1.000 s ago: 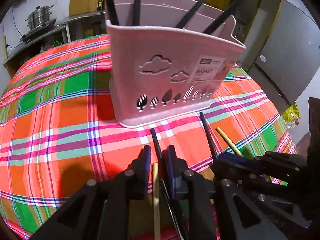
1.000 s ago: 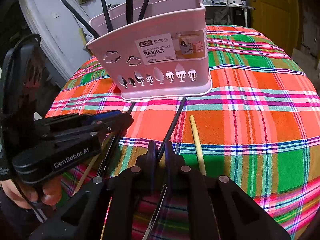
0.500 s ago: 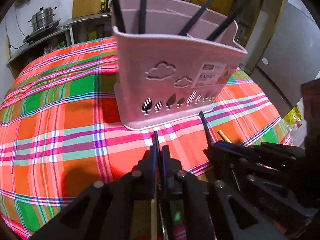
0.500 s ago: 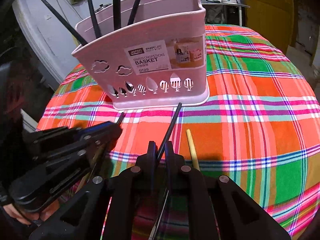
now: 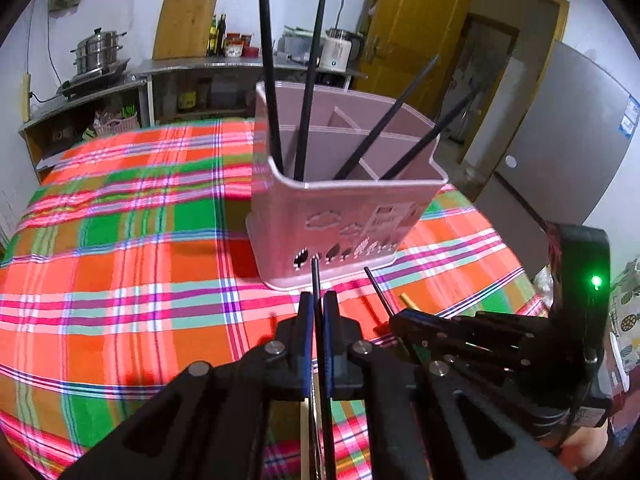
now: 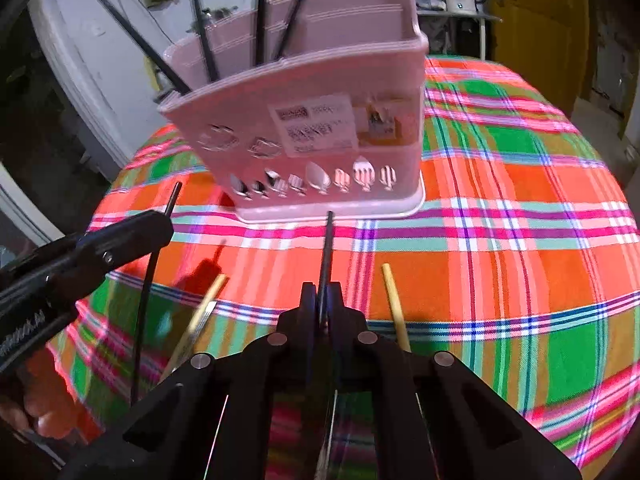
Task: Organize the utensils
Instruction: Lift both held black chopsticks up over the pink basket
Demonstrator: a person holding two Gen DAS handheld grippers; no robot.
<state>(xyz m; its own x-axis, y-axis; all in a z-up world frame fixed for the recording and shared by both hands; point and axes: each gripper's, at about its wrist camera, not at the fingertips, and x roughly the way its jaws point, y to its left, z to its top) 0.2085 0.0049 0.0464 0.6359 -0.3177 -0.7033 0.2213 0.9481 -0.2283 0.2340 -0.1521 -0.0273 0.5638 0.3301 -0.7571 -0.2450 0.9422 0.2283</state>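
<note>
A pink chopstick basket stands on the plaid tablecloth, with several black chopsticks upright in its compartments. My left gripper is shut on a black chopstick and holds it off the cloth in front of the basket. To its right, my right gripper has its jaws closing on another black chopstick, the pads pressing it. In the right wrist view the left gripper sits at left. Two wooden chopsticks lie on the cloth.
A counter with a steel pot runs behind the table. A yellow door and a grey fridge stand at right. The table edge drops off close to both grippers. A person's hand holds the left gripper.
My left gripper has shut on the black chopstick and risen with it, so the basket's inside now shows. The right gripper stays on its chopstick, and its view of the basket has tilted.
</note>
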